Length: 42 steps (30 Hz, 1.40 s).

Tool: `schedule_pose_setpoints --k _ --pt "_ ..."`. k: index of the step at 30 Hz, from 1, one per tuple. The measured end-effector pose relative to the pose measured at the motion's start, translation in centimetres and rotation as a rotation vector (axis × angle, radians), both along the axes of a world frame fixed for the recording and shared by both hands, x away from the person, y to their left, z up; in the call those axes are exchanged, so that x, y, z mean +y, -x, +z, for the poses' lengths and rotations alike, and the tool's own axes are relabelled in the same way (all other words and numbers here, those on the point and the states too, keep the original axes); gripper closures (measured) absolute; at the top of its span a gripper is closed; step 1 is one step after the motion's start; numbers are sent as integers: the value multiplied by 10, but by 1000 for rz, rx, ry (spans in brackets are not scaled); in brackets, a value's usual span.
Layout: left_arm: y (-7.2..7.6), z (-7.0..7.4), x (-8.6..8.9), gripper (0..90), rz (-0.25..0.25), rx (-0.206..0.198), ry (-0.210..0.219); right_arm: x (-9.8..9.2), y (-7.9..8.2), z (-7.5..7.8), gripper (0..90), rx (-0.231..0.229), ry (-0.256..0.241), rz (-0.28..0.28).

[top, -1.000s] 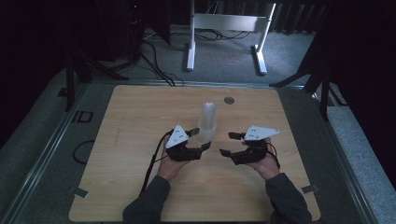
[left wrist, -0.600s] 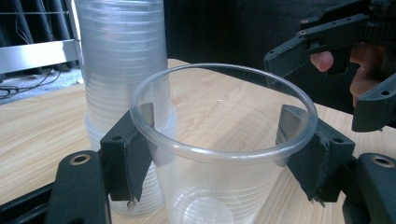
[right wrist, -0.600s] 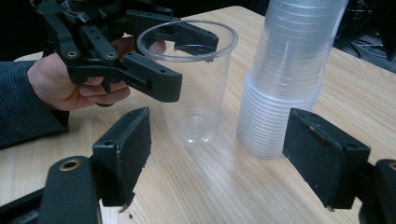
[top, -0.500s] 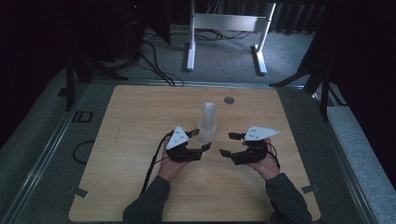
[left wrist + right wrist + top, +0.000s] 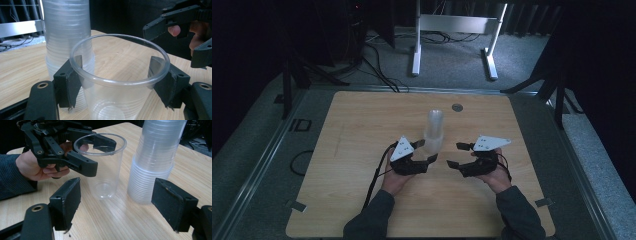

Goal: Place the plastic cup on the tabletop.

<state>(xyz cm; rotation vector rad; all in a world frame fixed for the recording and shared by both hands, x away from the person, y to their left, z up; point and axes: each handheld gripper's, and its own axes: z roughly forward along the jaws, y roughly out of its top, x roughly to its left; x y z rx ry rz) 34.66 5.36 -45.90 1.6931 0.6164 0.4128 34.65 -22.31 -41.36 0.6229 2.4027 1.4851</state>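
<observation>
A tall stack of clear plastic cups (image 5: 433,127) stands upright near the middle of the wooden table (image 5: 362,130). Right beside the stack (image 5: 155,160), a single clear cup (image 5: 102,170) stands upright with its base at the tabletop. My left gripper (image 5: 116,72) is shut on this cup (image 5: 117,95), one jaw on each side just under the rim. In the high view the left gripper (image 5: 427,151) sits at the foot of the stack. My right gripper (image 5: 456,155) is a short way to the right, open and empty (image 5: 120,202), facing the cup and the stack.
A small round grey disc (image 5: 457,107) lies near the table's far edge. A white metal stand (image 5: 452,30) and cables are on the floor beyond the table. Bare wood extends to the left and far side of the stack.
</observation>
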Motion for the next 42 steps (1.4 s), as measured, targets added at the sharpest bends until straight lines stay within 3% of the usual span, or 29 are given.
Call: schedule_pose_setpoints --k 42 --pt "0 -24 1 286 3 49 -5 -2 0 0 233 1 -5 -4"
